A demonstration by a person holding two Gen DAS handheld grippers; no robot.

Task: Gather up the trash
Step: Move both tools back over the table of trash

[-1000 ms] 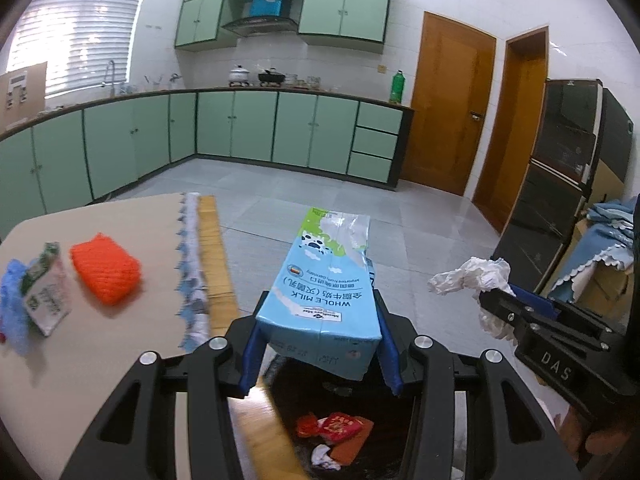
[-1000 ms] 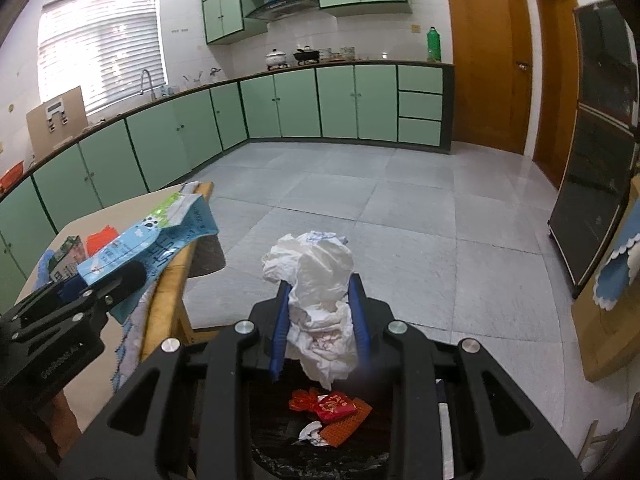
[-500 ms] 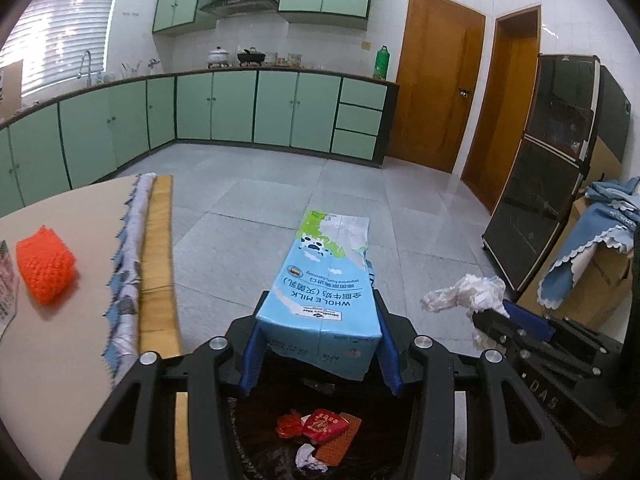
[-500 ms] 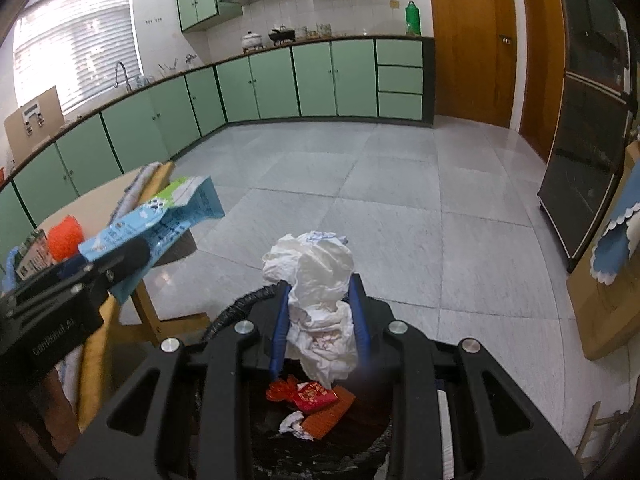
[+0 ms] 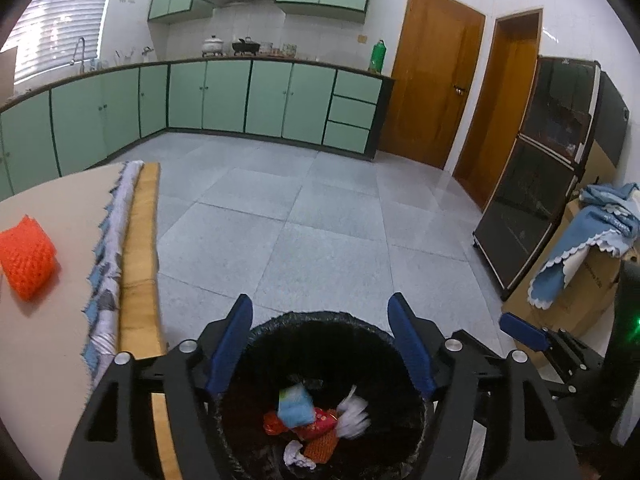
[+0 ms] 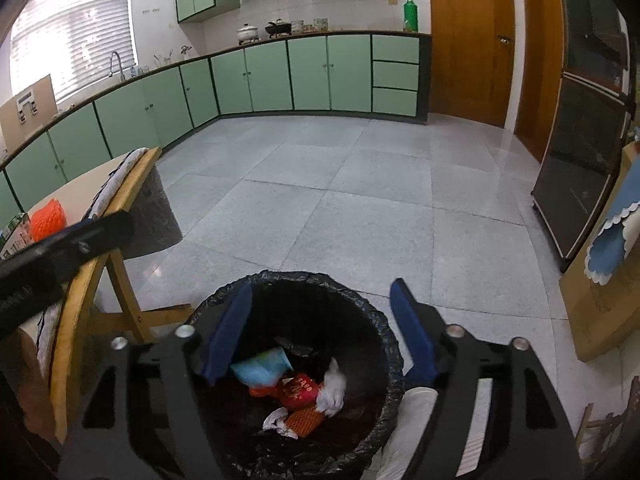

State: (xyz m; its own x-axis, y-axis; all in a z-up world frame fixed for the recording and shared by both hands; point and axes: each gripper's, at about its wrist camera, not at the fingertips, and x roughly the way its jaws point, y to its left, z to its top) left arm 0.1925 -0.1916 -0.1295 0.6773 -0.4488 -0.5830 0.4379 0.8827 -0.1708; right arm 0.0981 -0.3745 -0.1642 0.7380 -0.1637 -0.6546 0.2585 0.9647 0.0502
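Note:
A black-lined trash bin (image 5: 320, 322) (image 6: 304, 280) stands on the floor under both grippers. My left gripper (image 5: 322, 344) hangs over it, its jaws opening with nothing between them. My right gripper (image 6: 320, 332) is likewise over the bin, jaws opening and empty. Inside, the blue milk carton (image 5: 294, 404) (image 6: 262, 366) and the white crumpled paper (image 5: 352, 416) (image 6: 332, 390) lie blurred on red and orange wrappers (image 6: 298, 390). An orange mesh sponge (image 5: 26, 256) (image 6: 48, 218) stays on the table (image 5: 48, 360).
The wooden table edge (image 5: 140, 256) with a folded cloth runs left of the bin. A small green carton (image 6: 16, 230) sits beside the sponge. A dark glass cabinet (image 5: 540, 184) and a cardboard box with blue cloth (image 5: 580, 248) stand at the right. Grey tiled floor (image 5: 320, 220) lies ahead.
Both grippers opened; the milk carton left the left jaws and the crumpled paper left the right jaws, and both now lie in the bin. Both views sit lower over the bin.

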